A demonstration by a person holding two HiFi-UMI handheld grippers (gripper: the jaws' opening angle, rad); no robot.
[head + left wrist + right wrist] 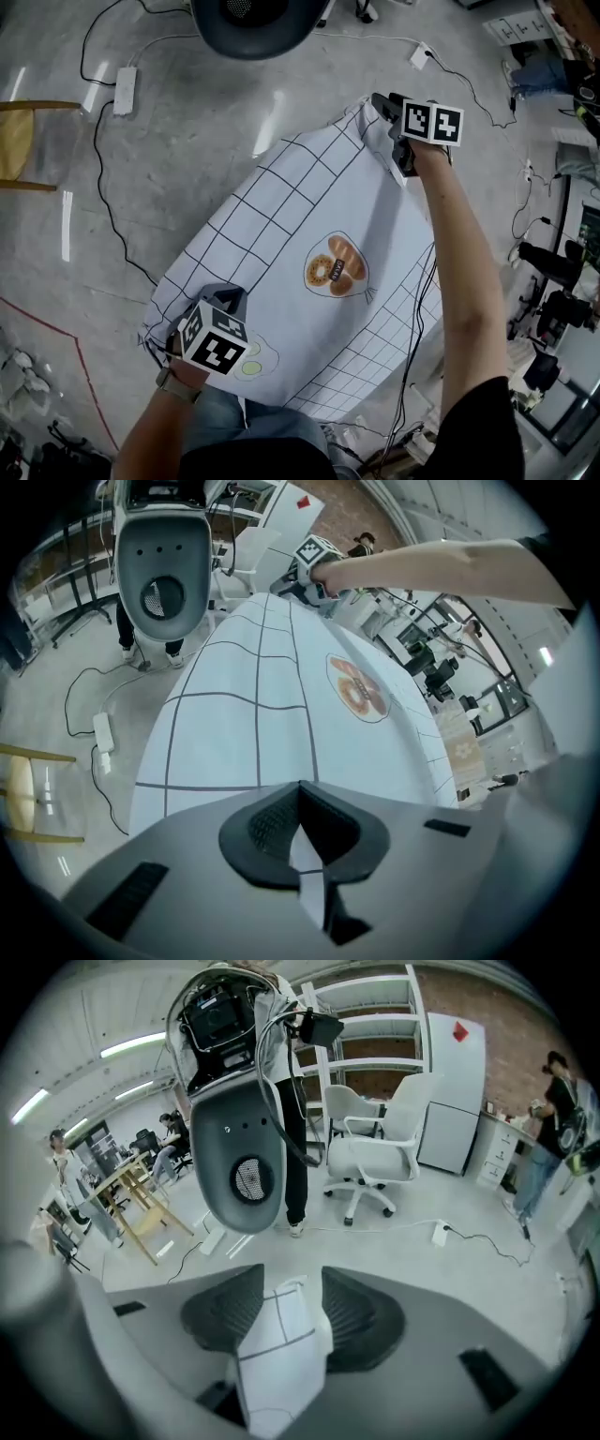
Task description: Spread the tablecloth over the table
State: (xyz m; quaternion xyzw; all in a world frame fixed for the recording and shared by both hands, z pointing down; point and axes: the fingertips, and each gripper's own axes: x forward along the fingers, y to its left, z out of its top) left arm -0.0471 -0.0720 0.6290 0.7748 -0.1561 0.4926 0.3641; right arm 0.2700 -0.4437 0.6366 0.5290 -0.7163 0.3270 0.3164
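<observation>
Left of the white grid-lined tablecloth, grey floor lies open between black cables; a dark rounded shell stands beyond.

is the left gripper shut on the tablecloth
Yes, in the left gripper view the jaws of the left gripper meet on a strip of the tablecloth pinched between them.
</observation>
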